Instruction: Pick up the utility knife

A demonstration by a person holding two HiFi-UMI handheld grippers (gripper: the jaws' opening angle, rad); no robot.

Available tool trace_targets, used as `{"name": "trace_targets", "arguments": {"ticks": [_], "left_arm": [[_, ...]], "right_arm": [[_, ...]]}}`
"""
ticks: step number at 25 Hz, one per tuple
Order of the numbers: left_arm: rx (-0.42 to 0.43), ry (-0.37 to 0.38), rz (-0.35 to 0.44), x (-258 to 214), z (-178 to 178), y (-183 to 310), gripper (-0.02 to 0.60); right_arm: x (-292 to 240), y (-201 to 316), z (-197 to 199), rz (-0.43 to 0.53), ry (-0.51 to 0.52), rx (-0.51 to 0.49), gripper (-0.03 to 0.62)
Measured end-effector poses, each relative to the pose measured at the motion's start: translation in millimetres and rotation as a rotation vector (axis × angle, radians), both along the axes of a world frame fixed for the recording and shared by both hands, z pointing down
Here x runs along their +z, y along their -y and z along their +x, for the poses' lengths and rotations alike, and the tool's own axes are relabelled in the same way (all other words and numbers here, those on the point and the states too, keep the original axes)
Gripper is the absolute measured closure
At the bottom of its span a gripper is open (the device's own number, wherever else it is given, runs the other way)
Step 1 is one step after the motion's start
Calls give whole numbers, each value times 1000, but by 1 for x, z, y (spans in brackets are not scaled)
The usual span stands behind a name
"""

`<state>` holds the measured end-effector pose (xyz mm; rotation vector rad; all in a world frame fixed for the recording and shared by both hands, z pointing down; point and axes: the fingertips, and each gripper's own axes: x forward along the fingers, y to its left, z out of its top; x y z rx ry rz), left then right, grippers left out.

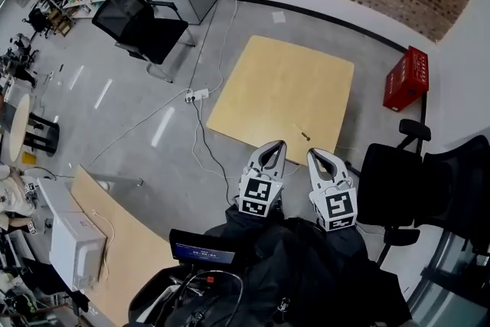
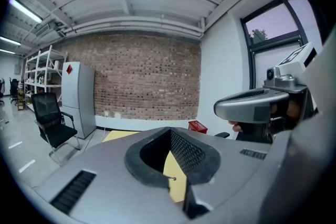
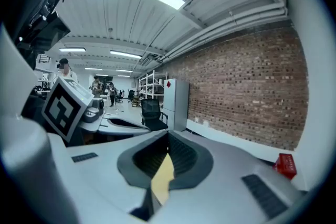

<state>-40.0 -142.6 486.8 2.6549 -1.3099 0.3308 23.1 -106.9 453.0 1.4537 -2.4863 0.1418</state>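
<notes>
The utility knife point(image 1: 305, 137) is a small dark thing near the front edge of the light wooden table point(image 1: 283, 88). In the left gripper view it shows as a dark speck point(image 2: 174, 178) through the loop of the jaws. My left gripper point(image 1: 276, 144) hangs over the table's front edge, a little left of the knife and short of it. Beside it my right gripper point(image 1: 313, 154) is just right of the knife. Both are shut with nothing held. In their own views the left gripper point(image 2: 170, 130) and right gripper point(image 3: 168, 134) point toward the table point(image 3: 164, 176).
A red crate point(image 1: 406, 78) stands on the floor right of the table. Black office chairs sit at the right point(image 1: 394, 188) and back left point(image 1: 145, 23). A power strip point(image 1: 197, 96) and cables lie left of the table. Another desk point(image 1: 115, 241) is at lower left.
</notes>
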Motion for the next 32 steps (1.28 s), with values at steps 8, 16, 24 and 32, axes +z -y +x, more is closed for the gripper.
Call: {"name": "trace_targets", "arguments": {"ticks": [8, 16, 24, 32], "left_arm": [[29, -4, 9, 8, -24, 22, 581], [-4, -16, -44, 28, -37, 37, 581], [-54, 7, -125, 51, -44, 37, 581], [-37, 65, -227, 92, -22, 38, 581]], "right_arm": [[12, 26, -22, -29, -23, 30, 591], [31, 36, -26, -75, -29, 28, 589], [60, 43, -17, -145, -2, 4, 589], [105, 53, 11, -230, -2, 2, 589]]}}
